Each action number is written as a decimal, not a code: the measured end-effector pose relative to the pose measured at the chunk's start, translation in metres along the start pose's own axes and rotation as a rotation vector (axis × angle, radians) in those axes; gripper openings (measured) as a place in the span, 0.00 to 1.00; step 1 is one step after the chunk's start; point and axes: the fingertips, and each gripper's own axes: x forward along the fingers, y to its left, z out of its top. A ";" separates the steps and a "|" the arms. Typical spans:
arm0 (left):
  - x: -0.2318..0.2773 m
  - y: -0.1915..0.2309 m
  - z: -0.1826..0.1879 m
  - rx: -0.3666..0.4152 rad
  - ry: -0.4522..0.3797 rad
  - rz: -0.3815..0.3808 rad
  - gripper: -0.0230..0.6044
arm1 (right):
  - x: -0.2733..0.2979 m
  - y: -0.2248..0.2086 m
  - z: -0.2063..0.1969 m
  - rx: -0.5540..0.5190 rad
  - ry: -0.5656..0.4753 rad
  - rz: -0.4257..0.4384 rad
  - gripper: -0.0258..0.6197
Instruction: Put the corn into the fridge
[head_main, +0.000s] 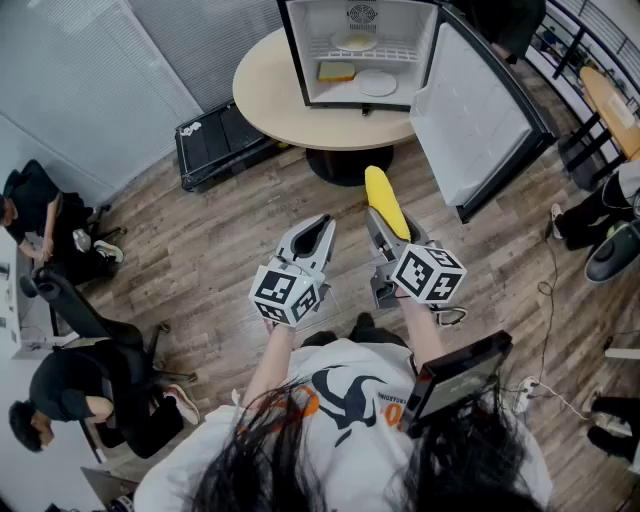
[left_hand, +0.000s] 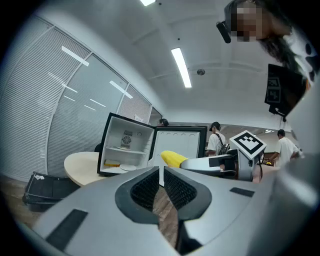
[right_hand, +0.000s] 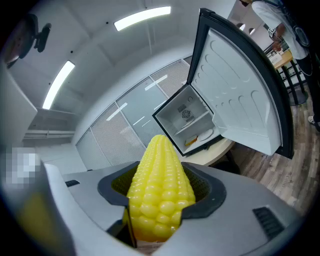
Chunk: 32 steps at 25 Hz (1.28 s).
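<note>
The boxy white fridge (head_main: 360, 50) stands with its door swung wide at the far edge of the round, smooth beige worktop (head_main: 270, 100). Over the plank floor (head_main: 200, 250), the right claw (right_hand: 160, 200) is spread wide and grips the knobbly yellow corn (right_hand: 159, 170). The cob's tapered tip juts past the ribbed black pads (right_hand: 204, 187), while the left claw (left_hand: 161, 172) is pinched together on nothing.

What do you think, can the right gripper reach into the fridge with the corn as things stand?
Probably yes, after a step closer: the fridge door stands wide open, only wooden floor lies between, and the left gripper sits beside the right gripper and its corn, not ahead.
</note>
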 end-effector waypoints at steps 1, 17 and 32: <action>-0.001 0.000 0.000 -0.003 -0.002 -0.002 0.08 | -0.001 0.001 -0.001 -0.001 -0.002 -0.003 0.44; 0.006 0.002 -0.004 -0.017 0.007 -0.025 0.08 | -0.003 0.000 0.004 0.003 -0.026 -0.031 0.44; 0.039 -0.017 -0.015 0.014 0.040 -0.036 0.08 | -0.003 -0.033 0.012 -0.018 0.023 -0.023 0.44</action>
